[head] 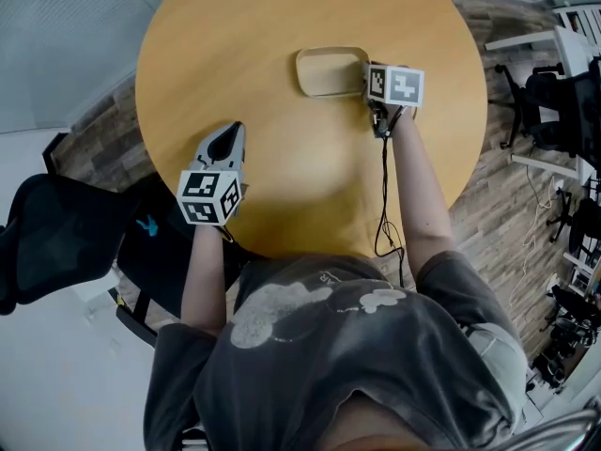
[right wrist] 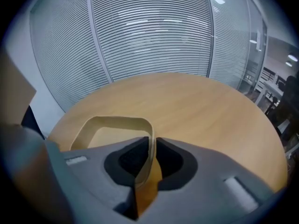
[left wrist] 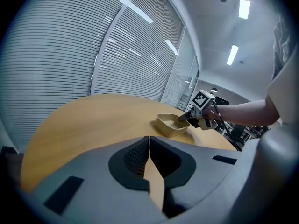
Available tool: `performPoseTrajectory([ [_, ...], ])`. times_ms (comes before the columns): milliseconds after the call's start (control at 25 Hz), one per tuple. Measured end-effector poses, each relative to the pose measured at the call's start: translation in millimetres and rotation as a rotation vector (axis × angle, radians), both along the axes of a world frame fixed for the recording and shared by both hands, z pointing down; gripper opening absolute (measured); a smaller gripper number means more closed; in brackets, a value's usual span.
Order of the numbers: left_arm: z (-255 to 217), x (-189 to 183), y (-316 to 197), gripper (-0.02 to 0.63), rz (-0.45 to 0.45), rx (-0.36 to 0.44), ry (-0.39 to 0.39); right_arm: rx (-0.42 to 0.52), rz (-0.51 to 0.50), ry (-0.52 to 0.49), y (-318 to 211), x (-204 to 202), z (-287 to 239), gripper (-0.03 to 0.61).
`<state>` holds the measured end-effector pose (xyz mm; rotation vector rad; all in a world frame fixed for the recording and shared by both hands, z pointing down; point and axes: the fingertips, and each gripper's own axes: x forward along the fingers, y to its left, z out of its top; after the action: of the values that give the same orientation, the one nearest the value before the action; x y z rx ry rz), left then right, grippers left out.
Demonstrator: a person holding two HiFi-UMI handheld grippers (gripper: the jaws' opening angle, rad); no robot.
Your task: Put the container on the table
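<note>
1 tan container [head: 329,71], its inside bare, sits on the round table [head: 282,186]. The right gripper [right wrist: 152,146] pinches its wall; the container lies ahead-left of the jaws. The left gripper [left wrist: 149,143] is closed together on nothing.

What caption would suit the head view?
Right hand-held gripper pinches the wall of a shallow beige container on a round wooden table; left hand-held gripper shut, empty.

My left claw [head: 231,132] is grey plastic with dark inner pads, topped by a white cube [head: 210,195] printed with black square markers. My right claw [head: 368,81] carries a matching cube, and a thin black cable [head: 384,186] trails from it. I wear a short-sleeved dark grey T-shirt [head: 376,365] with a pale print.
</note>
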<state>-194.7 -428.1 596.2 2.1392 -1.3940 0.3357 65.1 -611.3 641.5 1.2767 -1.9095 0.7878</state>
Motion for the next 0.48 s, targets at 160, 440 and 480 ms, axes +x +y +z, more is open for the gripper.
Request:
performPoseTrajectory([
  [160, -5.6, 2.9, 2.4, -0.003, -0.007, 0.003, -0.007, 0.012, -0.01, -0.011, 1.4, 5.2, -8.4, 0.067],
  [440, -23.1, 12.5, 14.3, -0.003, -0.004, 0.03, -0.018, 0.04, -0.002, -0.04, 16.3, 11.9, -29.6, 0.069],
  [480, -25.9, 14.0, 17.0, -0.004, -0.004, 0.034, -0.02, 0.046, 0.0, -0.046, 19.1, 13.1, -33.3, 0.068],
])
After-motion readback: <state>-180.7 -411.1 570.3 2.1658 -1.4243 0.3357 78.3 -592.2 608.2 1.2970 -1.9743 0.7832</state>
